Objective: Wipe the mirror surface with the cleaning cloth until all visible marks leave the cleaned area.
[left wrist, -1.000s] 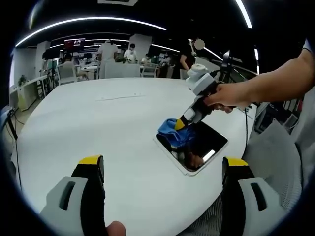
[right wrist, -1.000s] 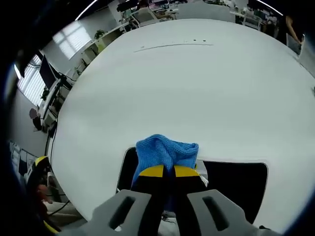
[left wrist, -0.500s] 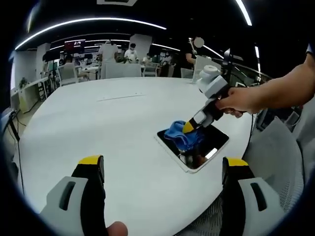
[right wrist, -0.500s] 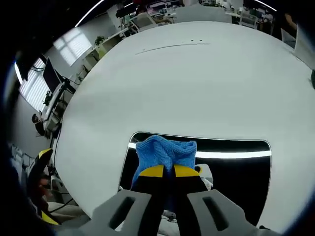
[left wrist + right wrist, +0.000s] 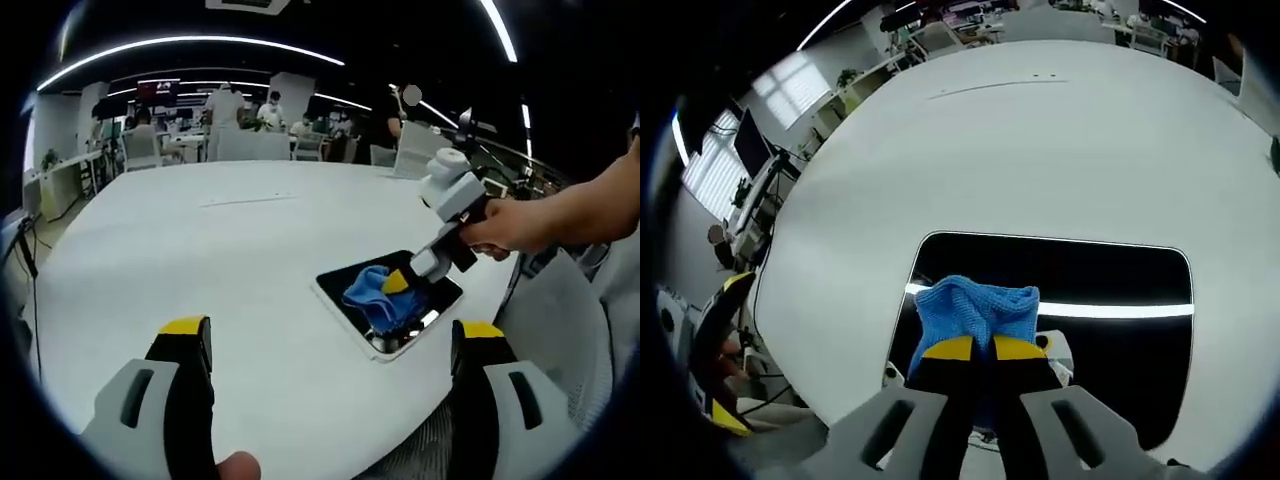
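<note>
Pinching a bunched blue cloth (image 5: 977, 312) between yellow-tipped jaws, the right gripper (image 5: 974, 349) presses it onto a dark mirror (image 5: 1120, 335) lying flat on a white round table (image 5: 1040, 160), near the table's edge. A bright strip of ceiling light reflects across the glass beside the cloth. Seen from the left gripper view, the left gripper (image 5: 335, 340) hangs above the table with its jaws spread wide and nothing between them, well apart from the mirror (image 5: 352, 280). Beyond it, a person's hand (image 5: 500, 225) holds the right gripper (image 5: 400, 282) on the cloth (image 5: 372, 293). Farther back, people stand among desks under ceiling light strips.
</note>
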